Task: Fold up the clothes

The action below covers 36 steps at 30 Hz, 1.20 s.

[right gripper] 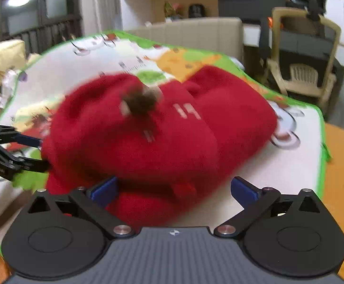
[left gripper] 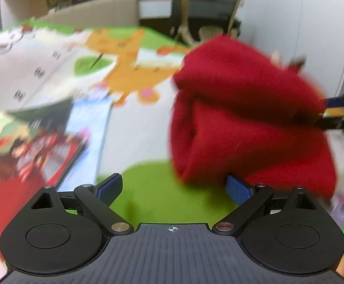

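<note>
A red fleece garment (left gripper: 250, 118) (right gripper: 153, 137) lies bunched and folded on a colourful play mat (left gripper: 53, 71) (right gripper: 82, 61). It has a brown patch and white marks on top. My left gripper (left gripper: 174, 188) is open over a green spot of the mat, with its right finger at the garment's near edge. From the right wrist view, the left gripper (right gripper: 33, 151) shows at the garment's left side, fingers apart. My right gripper (right gripper: 174, 189) is open, with the garment's near fold lying between its fingers. In the left wrist view the right gripper (left gripper: 330, 111) is at the garment's right edge.
A stack of folded printed clothes (left gripper: 29, 146) with a light blue piece (left gripper: 89, 123) lies on the mat at the left. Beyond the mat stand a beige sofa back (right gripper: 195, 33) and a plastic chair (right gripper: 302, 75). Wooden floor (right gripper: 342, 165) borders the mat's right edge.
</note>
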### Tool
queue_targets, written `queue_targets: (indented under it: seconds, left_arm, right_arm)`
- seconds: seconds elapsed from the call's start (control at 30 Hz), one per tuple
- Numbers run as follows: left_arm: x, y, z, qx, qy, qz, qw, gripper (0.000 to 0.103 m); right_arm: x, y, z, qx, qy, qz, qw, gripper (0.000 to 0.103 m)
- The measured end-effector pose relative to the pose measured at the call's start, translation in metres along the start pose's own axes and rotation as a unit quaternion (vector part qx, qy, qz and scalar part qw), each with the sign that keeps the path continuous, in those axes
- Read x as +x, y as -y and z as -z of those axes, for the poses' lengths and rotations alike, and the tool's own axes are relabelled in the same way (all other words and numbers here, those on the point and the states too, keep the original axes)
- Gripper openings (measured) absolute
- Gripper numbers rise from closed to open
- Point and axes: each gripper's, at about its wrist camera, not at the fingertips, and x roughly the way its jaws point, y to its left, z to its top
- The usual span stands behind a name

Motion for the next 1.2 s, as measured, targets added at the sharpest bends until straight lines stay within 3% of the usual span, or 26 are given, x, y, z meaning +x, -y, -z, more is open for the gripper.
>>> queue_targets:
  seconds: [0.1, 0.17, 0.27, 0.4, 0.5, 0.6, 0.73, 0.8, 0.83, 1.0, 1.03, 1.1, 1.2]
  left_arm:
    - [-0.009, -0.031, 0.008, -0.052, -0.006, 0.012, 0.9986, 0.096]
    - [-0.026, -0.047, 0.004, -0.105, 0.015, 0.070, 0.9918, 0.096]
    - [-0.054, -0.053, -0.014, -0.154, 0.074, 0.163, 0.9716, 0.097]
    - [-0.071, -0.033, -0.044, -0.128, 0.128, 0.216, 0.9595, 0.098]
    - [-0.035, -0.009, -0.051, -0.073, 0.084, 0.168, 0.9794, 0.098]
    - [0.008, 0.001, -0.038, -0.039, 0.031, 0.117, 0.9919, 0.100]
    - [0.026, -0.019, -0.014, -0.082, 0.015, 0.149, 0.9853, 0.102]
    - [0.020, -0.018, -0.011, -0.068, 0.023, 0.148, 0.9864, 0.102]
    - [0.019, -0.012, -0.011, -0.054, 0.024, 0.151, 0.9867, 0.101]
    - [0.016, 0.023, -0.014, 0.012, 0.045, 0.157, 0.9865, 0.097]
    - [0.016, 0.031, -0.016, 0.022, 0.052, 0.161, 0.9853, 0.087]
    - [0.020, 0.044, -0.024, 0.001, 0.060, 0.198, 0.9785, 0.089]
    - [0.025, 0.064, -0.027, 0.008, 0.065, 0.236, 0.9695, 0.090]
  right_arm:
    - [-0.006, 0.011, 0.007, 0.018, -0.006, 0.007, 1.000, 0.101]
    - [-0.013, 0.013, 0.007, 0.027, 0.003, 0.007, 1.000, 0.101]
    - [-0.021, 0.014, 0.006, 0.037, 0.013, -0.002, 0.999, 0.101]
    - [-0.031, 0.018, -0.002, 0.087, 0.022, -0.047, 0.995, 0.102]
    - [-0.036, 0.029, -0.009, 0.177, 0.039, -0.098, 0.979, 0.102]
    - [-0.028, 0.036, -0.013, 0.198, 0.049, -0.079, 0.976, 0.103]
    - [0.011, 0.050, -0.013, 0.245, 0.006, -0.072, 0.967, 0.103]
    - [0.034, 0.056, -0.017, 0.259, -0.014, -0.086, 0.962, 0.101]
    - [0.044, 0.058, -0.021, 0.259, -0.019, -0.095, 0.961, 0.101]
    - [0.073, 0.055, -0.079, 0.184, 0.020, -0.086, 0.979, 0.099]
    - [0.079, 0.054, -0.090, 0.167, 0.027, -0.083, 0.982, 0.099]
    - [0.098, 0.048, -0.106, 0.116, 0.027, -0.068, 0.990, 0.097]
    - [0.127, 0.041, -0.126, 0.043, 0.012, -0.056, 0.997, 0.096]
